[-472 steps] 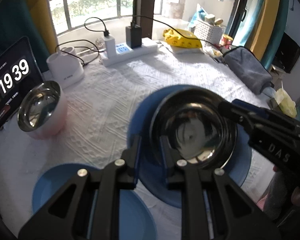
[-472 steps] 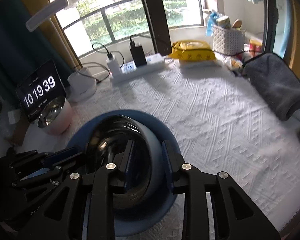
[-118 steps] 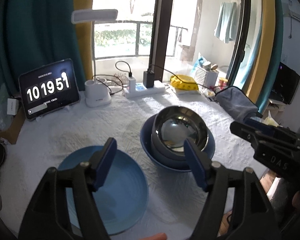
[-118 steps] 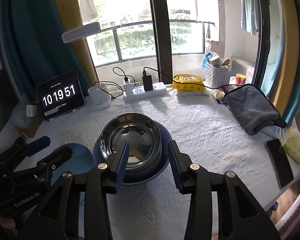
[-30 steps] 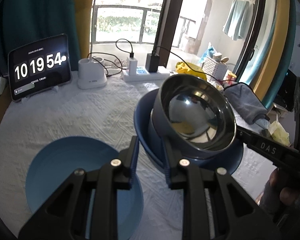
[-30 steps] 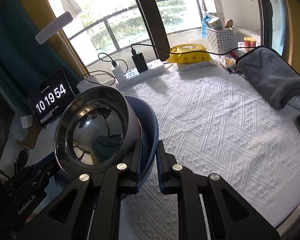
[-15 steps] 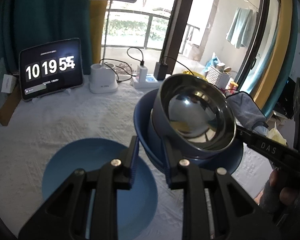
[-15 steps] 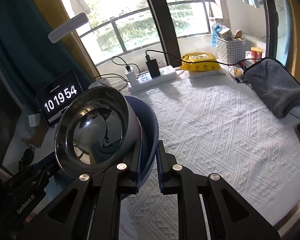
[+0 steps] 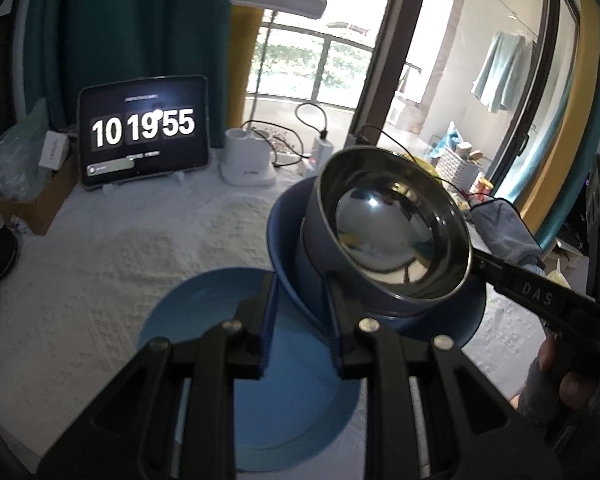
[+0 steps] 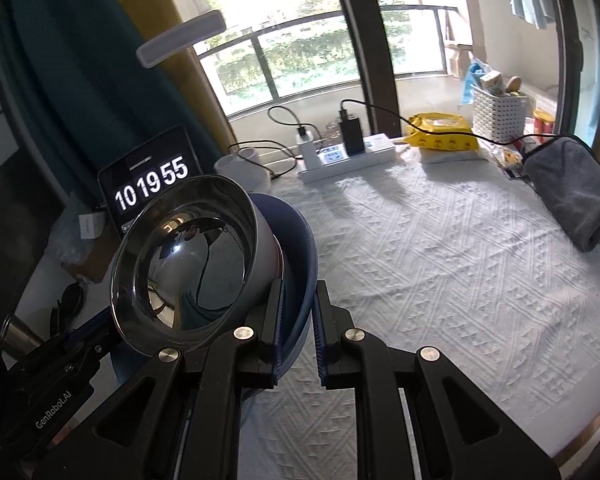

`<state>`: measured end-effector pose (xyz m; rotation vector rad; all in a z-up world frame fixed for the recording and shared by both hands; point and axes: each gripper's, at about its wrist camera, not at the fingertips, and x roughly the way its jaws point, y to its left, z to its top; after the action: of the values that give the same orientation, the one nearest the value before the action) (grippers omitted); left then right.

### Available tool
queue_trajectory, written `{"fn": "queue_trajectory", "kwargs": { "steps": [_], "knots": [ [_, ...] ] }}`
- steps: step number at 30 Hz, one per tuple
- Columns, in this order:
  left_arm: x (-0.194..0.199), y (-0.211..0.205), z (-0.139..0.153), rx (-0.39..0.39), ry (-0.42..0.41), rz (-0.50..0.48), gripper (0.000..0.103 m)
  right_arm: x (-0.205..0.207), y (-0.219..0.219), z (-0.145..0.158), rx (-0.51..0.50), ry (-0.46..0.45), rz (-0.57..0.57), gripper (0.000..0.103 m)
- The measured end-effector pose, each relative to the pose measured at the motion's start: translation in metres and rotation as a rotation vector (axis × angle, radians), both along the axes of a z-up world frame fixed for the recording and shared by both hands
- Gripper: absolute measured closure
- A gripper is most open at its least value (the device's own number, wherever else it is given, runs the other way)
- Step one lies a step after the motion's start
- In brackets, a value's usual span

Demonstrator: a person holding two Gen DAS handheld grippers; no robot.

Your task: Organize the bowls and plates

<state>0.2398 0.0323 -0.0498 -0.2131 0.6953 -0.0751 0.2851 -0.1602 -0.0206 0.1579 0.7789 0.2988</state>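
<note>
Stacked bowls — a steel bowl (image 9: 396, 224) that sits inside a dark blue bowl (image 9: 288, 240) — hang in the air above the white tabletop (image 10: 440, 264), over a lighter blue plate (image 9: 204, 320) that lies flat below. The left hand-held gripper (image 9: 300, 316) pinches the blue rim on one side and the right hand-held gripper (image 10: 298, 320) is pressed on the rim at the other side. The stack is tilted: in each wrist view the mouth leans toward the camera, not straight up. Being round, it has no long axis; its centre line is inclined. The steel bowl is only nested, not gripped — with more tilt it could slide out and fall on the plate. If the two hands move unevenly, the thin rim may twist out of one grip. When it is set down off-centre, the stack could rock on the plate.
</note>
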Motion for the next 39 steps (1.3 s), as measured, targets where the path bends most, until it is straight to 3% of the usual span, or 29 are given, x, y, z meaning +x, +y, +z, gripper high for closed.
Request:
{"fn": "queue_trajectory", "kwargs": {
  "steps": [16,39],
  "knots": [
    [-0.023,0.039,-0.011,-0.008,0.014,0.072,0.08,-0.004,0.048,-0.012,-0.024,0.025,0.079,0.088],
    [-0.045,0.066,-0.028,-0.02,0.053,0.12,0.08,-0.015,0.081,-0.04,-0.04,0.085,0.137,0.088]
  ]
}}
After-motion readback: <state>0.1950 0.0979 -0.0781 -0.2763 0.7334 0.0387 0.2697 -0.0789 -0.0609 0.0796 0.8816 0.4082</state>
